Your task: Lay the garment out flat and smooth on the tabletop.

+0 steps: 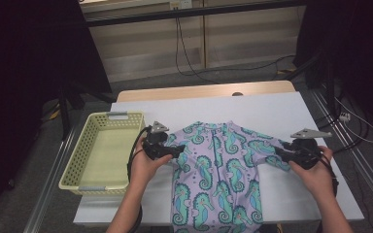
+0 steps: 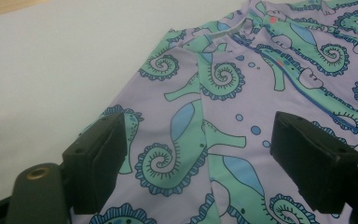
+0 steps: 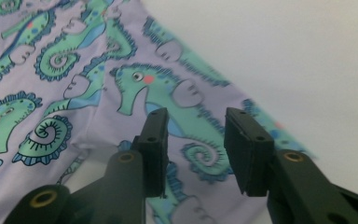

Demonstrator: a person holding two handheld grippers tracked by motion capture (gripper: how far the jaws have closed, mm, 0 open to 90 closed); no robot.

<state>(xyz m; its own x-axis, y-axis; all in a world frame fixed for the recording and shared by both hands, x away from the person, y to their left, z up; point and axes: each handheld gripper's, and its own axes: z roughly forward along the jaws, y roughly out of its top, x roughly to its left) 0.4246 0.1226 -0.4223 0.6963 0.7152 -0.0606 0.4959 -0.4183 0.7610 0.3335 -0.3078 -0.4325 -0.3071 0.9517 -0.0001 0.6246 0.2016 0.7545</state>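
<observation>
Claws (image 2: 198, 163) (image 3: 196, 149) agape | stretchy seahorse-print garment (image 1: 223, 170) flat | perforated plastic basket (image 1: 85, 150)

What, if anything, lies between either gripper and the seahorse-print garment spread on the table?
Nothing visible does. The left gripper hangs with its jaws wide apart directly over one sleeve of the seahorse-print garment, and the right gripper stands with its jaws parted over the other sleeve. The yellow basket sits off to the side, clear of both.
</observation>
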